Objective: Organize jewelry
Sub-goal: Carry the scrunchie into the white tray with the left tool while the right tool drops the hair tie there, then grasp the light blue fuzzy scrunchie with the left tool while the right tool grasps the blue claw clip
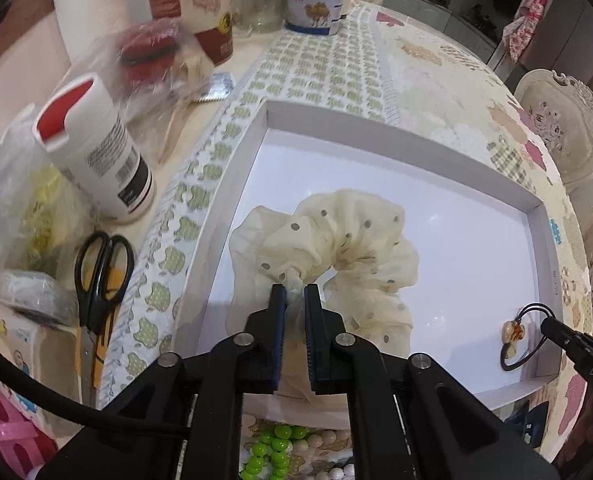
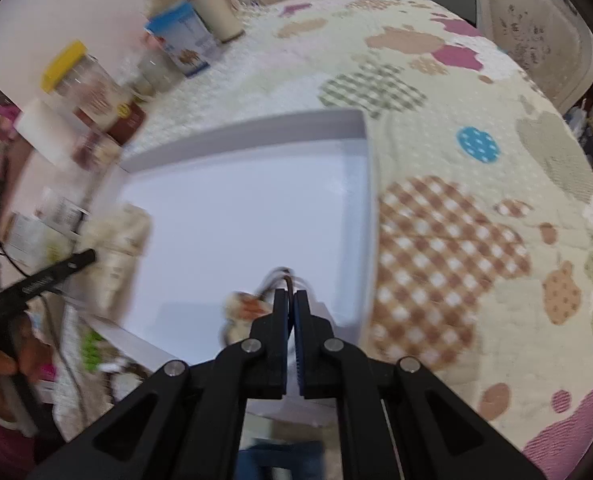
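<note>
1. The left gripper [image 1: 295, 292] reaches forward from the bottom of the frame, its jaws pinching the cream dotted scrunchie [image 1: 328, 248] inside the white tray [image 1: 396, 128].
2. The right gripper [image 2: 290, 294], lower centre of its view, clamps the black hair tie [image 1: 522, 340] at the tray's right corner.

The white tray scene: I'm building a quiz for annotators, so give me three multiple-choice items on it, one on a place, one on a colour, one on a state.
1. Where does the scrunchie lie?
A. in the white tray
B. on the scissors
C. on a chair

2. What colour are the scissors' handles?
A. red
B. black
C. green

3. What is the right gripper doing?
A. standing wide open
B. shut on the hair tie
C. shut on a bottle

Key: 1 A, the fabric rests on the tray floor, pinched by the left gripper. 2 B, both loops are black. 3 B, the tie's black cord sits between the nearly closed fingers.
</note>
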Action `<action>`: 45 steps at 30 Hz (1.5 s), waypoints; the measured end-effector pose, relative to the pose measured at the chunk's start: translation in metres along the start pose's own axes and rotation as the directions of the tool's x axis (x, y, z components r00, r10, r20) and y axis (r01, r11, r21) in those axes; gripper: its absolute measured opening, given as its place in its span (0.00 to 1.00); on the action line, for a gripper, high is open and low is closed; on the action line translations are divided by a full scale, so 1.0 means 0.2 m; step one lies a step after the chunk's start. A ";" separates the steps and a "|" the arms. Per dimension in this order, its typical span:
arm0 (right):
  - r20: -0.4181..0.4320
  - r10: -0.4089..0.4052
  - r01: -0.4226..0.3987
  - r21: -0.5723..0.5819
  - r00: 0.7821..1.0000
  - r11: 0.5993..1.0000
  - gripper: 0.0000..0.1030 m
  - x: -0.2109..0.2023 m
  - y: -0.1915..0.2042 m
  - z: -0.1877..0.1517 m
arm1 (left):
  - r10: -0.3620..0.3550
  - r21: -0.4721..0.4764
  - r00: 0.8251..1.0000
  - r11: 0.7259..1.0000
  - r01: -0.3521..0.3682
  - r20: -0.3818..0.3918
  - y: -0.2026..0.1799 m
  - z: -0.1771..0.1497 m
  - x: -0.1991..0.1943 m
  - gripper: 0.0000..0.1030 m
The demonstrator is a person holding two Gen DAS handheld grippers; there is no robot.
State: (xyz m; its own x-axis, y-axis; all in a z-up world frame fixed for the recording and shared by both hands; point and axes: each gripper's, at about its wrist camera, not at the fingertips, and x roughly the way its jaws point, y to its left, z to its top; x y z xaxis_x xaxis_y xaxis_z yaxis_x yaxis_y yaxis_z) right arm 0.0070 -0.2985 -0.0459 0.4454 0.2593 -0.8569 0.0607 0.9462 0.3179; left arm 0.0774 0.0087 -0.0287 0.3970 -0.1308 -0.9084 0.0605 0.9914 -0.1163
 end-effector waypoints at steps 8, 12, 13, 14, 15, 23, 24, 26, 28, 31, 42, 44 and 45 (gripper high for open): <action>-0.007 -0.022 0.021 -0.068 1.000 0.997 0.33 0.00 0.04 -0.04 | -0.024 -0.058 1.000 0.998 0.023 0.000 0.06 -0.02 -0.03 0.34; 0.040 -0.029 0.033 -0.106 0.999 0.994 0.56 -0.08 0.11 -0.04 | -0.021 -0.072 0.999 0.997 0.023 0.025 0.07 -0.04 -0.11 0.39; 0.047 -0.021 0.026 -0.109 0.999 0.994 0.56 -0.10 0.12 -0.04 | -0.017 -0.069 0.999 0.997 0.019 0.033 0.07 -0.05 -0.13 0.39; 0.055 -0.006 0.011 -0.105 0.998 0.994 0.56 -0.12 0.12 -0.04 | -0.008 -0.065 0.999 0.998 0.011 0.046 0.07 -0.06 -0.16 0.39; 0.065 0.012 -0.005 -0.097 0.998 0.995 0.56 -0.14 0.12 -0.04 | -0.001 -0.062 0.999 0.998 0.004 0.054 0.07 -0.07 -0.18 0.39; 0.140 0.056 -0.039 -0.125 0.989 0.991 0.56 -0.30 0.20 -0.08 | 0.050 -0.031 0.989 0.998 -0.046 0.137 -0.01 -0.20 -0.40 0.39; 0.145 0.060 -0.040 -0.137 0.988 0.990 0.56 -0.32 0.21 -0.09 | 0.056 -0.027 0.988 0.998 -0.053 0.145 -0.02 -0.21 -0.42 0.39; 0.158 0.064 -0.038 -0.160 0.985 0.986 0.56 -0.36 0.24 -0.11 | 0.064 -0.019 0.985 0.998 -0.062 0.160 -0.04 -0.25 -0.46 0.39; 0.163 0.068 -0.038 -0.179 0.984 0.983 0.56 -0.40 0.26 -0.14 | 0.064 -0.018 0.983 0.998 -0.062 0.170 -0.06 -0.29 -0.51 0.39; 0.169 0.074 -0.040 -0.198 0.983 0.979 0.56 -0.46 0.28 -0.19 | 0.060 -0.019 0.982 0.998 -0.057 0.178 -0.09 -0.35 -0.56 0.39; 0.194 0.087 -0.037 -0.249 0.977 0.968 0.56 -0.67 0.24 -0.34 | -0.016 0.001 0.985 1.000 0.016 0.170 -0.21 -0.56 -0.70 0.39; 0.195 0.088 -0.038 -0.247 0.977 0.968 0.57 -0.70 0.23 -0.36 | -0.031 0.010 0.987 1.000 0.030 0.159 -0.24 -0.60 -0.70 0.39; 0.195 0.089 -0.040 -0.244 0.977 0.969 0.57 -0.71 0.22 -0.38 | -0.039 0.017 0.987 0.999 0.036 0.154 -0.25 -0.62 -0.70 0.39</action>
State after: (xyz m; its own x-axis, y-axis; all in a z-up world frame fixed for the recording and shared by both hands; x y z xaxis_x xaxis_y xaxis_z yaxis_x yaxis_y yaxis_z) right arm -0.1206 -0.2784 0.0588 0.6145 0.2998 -0.7297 -0.1770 0.9538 0.2429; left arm -0.0941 -0.0218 0.0550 0.5303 -0.1688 -0.8308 0.0905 0.9857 -0.1425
